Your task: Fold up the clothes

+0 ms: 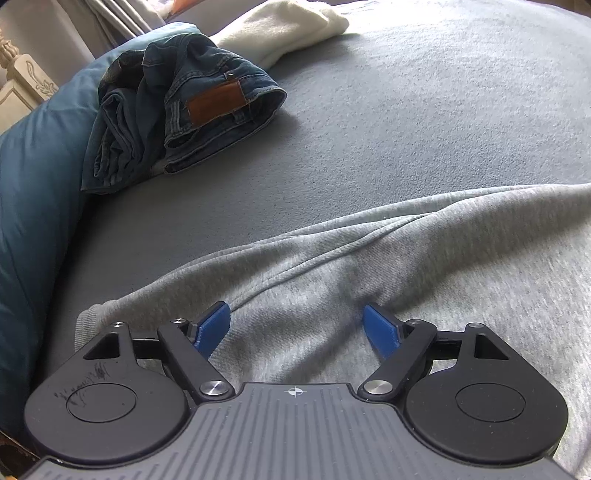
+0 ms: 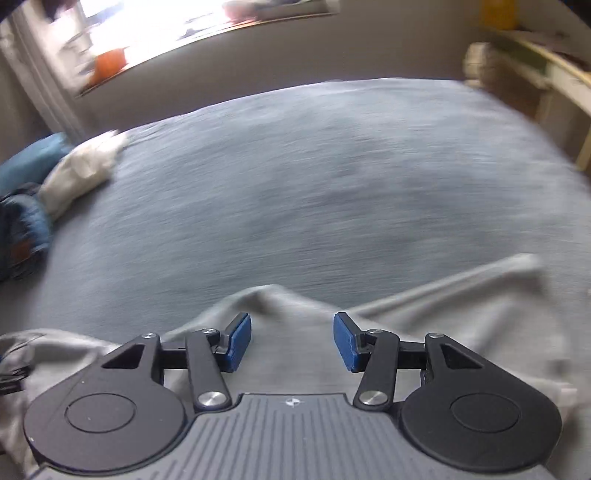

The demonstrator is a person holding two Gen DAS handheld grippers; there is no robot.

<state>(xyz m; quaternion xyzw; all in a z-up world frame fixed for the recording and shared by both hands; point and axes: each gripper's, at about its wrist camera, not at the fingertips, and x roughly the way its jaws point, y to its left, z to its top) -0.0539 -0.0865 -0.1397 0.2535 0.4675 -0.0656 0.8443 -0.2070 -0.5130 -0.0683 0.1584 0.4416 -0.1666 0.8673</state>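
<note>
We've got a light grey sweatshirt (image 1: 369, 266) spread on the near part of the bed (image 1: 406, 110), which has a grey-blue blanket over it. Our left gripper (image 1: 296, 326) hangs just above the sweatshirt w/ its blue pads (image 1: 212, 326) well apart – nothing clamped, only loose creased fabric under the gap. Our right gripper (image 2: 292, 341) sits over the same sweatshirt (image 2: 288, 317) too, its pads (image 2: 239, 341) apart, though less wide than the left's, and nothing pinched between them. The right view is smeared w/ blur, so fine detail is lost there.

Toward the bed's far left edge lie crumpled blue jeans (image 1: 177, 110) w/ a brown leather patch showing, resting partly on a teal pillow (image 1: 33, 184). Just beyond them – a white garment (image 1: 284, 29), bunched up, near the far left corner. In the right view a ridge of the sweatshirt rises ahead of the fingers, w/ a long strip of it running out toward the bed's right side.
</note>
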